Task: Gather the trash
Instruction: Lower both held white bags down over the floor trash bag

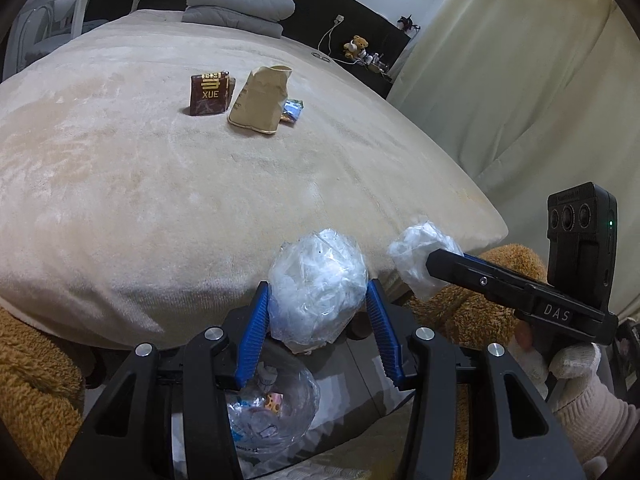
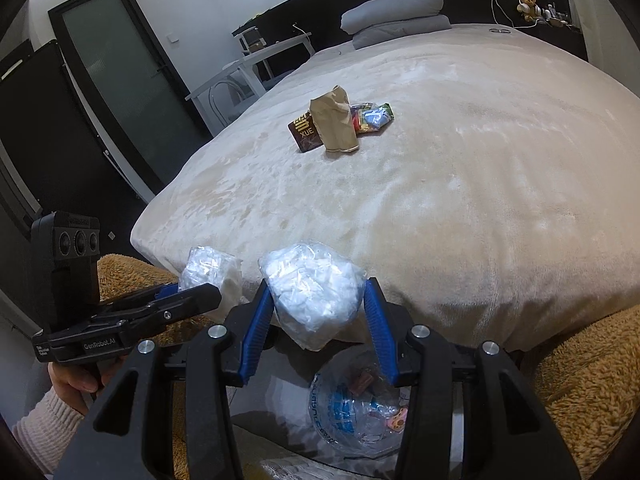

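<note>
The left gripper (image 1: 318,312) is closed on a wad of crumpled clear plastic (image 1: 318,292), its blue pads pressing the wad from both sides. The right gripper (image 2: 318,312) grips a second plastic wad (image 2: 312,296) in the same way. Each shows in the other's camera: the right gripper enters the left view from the right, its wad at the tip, and the left gripper enters the right view from the left. The right hand (image 1: 560,364) wears a white knit glove; the left hand (image 2: 76,384) is bare below a pale ribbed sleeve.

Both wads hang just off the near edge of the bed (image 1: 160,200), side by side and apart. Below them, in front of the bed's near edge, sits an open bin lined with a clear bag (image 2: 352,412) that holds a few bits of wrapper. A brown fleece (image 2: 592,380) lies at the foot of the bed on both sides of the bin.

Well back on the bed, near its middle, more trash lies in a close group: a dark red box (image 1: 210,94) marked XUE, a crumpled paper bag (image 1: 260,100) just beside it, and colourful wrappers (image 2: 374,118) touching the bag's far side. Grey folded bedding (image 1: 238,6) lies at the head of the bed.
</note>
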